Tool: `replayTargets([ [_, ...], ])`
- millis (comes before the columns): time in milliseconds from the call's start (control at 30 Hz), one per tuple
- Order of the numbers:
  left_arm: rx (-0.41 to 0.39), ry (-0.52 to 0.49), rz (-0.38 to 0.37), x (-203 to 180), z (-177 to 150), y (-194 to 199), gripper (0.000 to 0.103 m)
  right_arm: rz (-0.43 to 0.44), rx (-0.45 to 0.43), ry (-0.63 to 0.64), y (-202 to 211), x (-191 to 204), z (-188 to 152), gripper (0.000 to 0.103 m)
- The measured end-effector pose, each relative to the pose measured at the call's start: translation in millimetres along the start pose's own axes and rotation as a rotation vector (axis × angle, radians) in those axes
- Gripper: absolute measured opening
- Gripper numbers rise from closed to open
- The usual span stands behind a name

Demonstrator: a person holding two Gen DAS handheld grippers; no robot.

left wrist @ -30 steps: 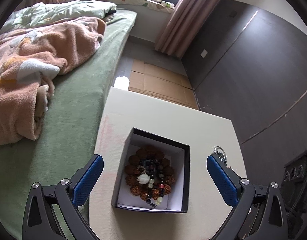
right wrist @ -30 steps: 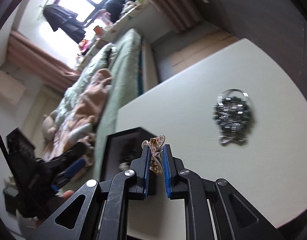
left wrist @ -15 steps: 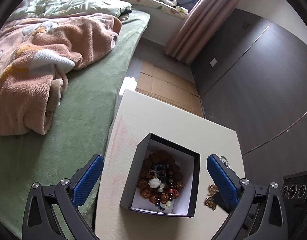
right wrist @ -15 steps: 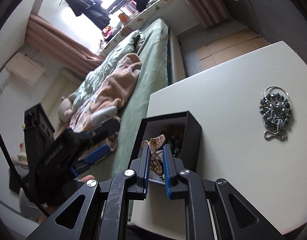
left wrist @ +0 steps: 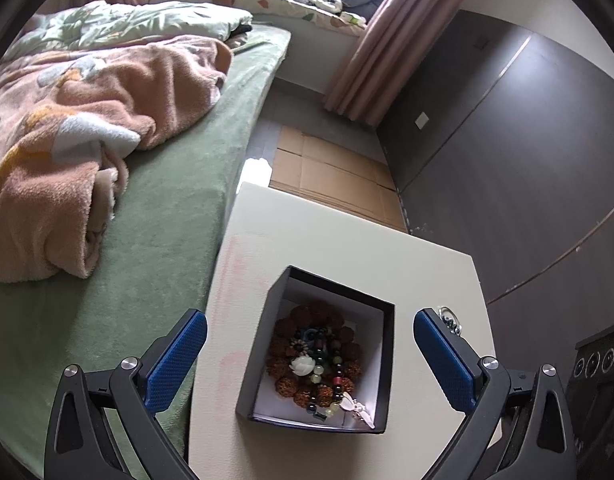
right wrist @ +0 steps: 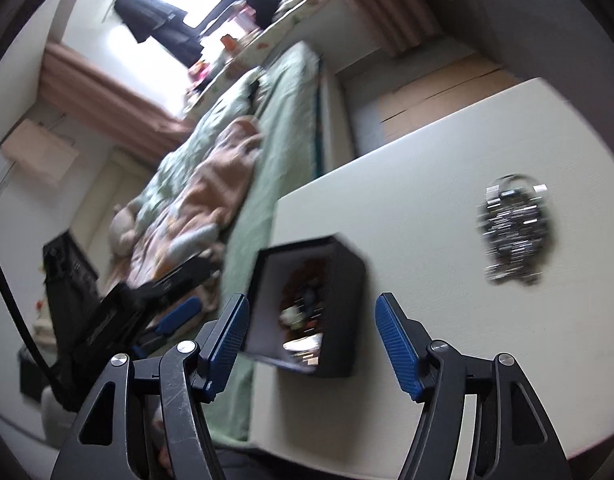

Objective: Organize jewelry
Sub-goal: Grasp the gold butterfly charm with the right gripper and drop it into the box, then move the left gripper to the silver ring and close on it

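A black box (left wrist: 390, 364) with a white lining stands on the cream table (left wrist: 327, 236). It holds brown and coloured bead bracelets (left wrist: 307, 344), and a pale butterfly brooch (left wrist: 357, 406) lies blurred in its near corner. My left gripper (left wrist: 309, 316) hangs open above the box, its pads either side of it. In the blurred right wrist view my right gripper (right wrist: 311, 300) is just in front of the box (right wrist: 347, 280). Its jaws are opening with nothing between them. A silver chain piece (right wrist: 513, 228) lies on the table to the right, partly hidden by a finger in the left view (left wrist: 449, 320).
A green bed (left wrist: 147, 240) with a peach blanket (left wrist: 87, 120) runs along the table's left edge. Flattened cardboard (left wrist: 331, 176) lies on the floor beyond the table. A dark wall (left wrist: 507, 160) and a black speaker (left wrist: 595, 364) stand to the right.
My right gripper has opened and let go of the butterfly brooch, which now lies inside the box. The left gripper has stayed open above the box.
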State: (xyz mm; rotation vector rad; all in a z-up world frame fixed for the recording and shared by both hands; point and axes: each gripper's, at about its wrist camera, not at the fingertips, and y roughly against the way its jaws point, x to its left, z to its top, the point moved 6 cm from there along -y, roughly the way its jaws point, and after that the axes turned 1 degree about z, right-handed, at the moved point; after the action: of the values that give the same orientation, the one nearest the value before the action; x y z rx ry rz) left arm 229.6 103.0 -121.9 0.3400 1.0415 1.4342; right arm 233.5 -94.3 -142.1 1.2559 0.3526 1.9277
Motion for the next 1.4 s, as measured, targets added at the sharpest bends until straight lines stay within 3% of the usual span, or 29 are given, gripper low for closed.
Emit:
replayTargets([
  [400, -0.004, -0.184, -0.041, -58.8, -10.4, -2.7, 0.103, -0.098, -0.067, -0.156, 44.8, -76.9, 17.2, 0.066],
  [567, 0.032, -0.276, -0.062, -91.7, -15.2, -11.2, 0.101, -0.158, -0.089, -0.213, 53.6, -102.2, 22.3, 0.066],
  [767, 0.102, -0.349, -0.095, -130.1, -22.4, -29.5, 0.087, -0.143, -0.110, -0.335, 67.2, -131.6, 24.2, 0.066],
  [833, 0.127, -0.377, -0.094, -141.4, -25.5, -38.3, 0.078, -0.145, -0.118, -0.357, 70.9, -136.9, 24.5, 0.066],
  [967, 0.178, -0.410, -0.096, -158.7, -31.2, -59.7, 0.074, -0.123, -0.125, -0.400, 77.7, -146.8, 24.4, 0.066],
  [1033, 0.205, -0.415, -0.098, -165.9, -32.8, -71.1, 0.067, -0.137, -0.127, -0.412, 80.6, -153.2, 23.9, 0.066],
  [1200, 0.228, -0.424, -0.090, -182.3, -30.1, -94.2, 0.063, -0.120, -0.121, -0.473, 85.4, -169.2, 21.8, 0.066],
  [1400, 0.272, -0.433, -0.076, -194.3, -29.0, -130.0, 0.046, -0.094, -0.111, -0.525, 86.9, -179.1, 18.7, 0.066],
])
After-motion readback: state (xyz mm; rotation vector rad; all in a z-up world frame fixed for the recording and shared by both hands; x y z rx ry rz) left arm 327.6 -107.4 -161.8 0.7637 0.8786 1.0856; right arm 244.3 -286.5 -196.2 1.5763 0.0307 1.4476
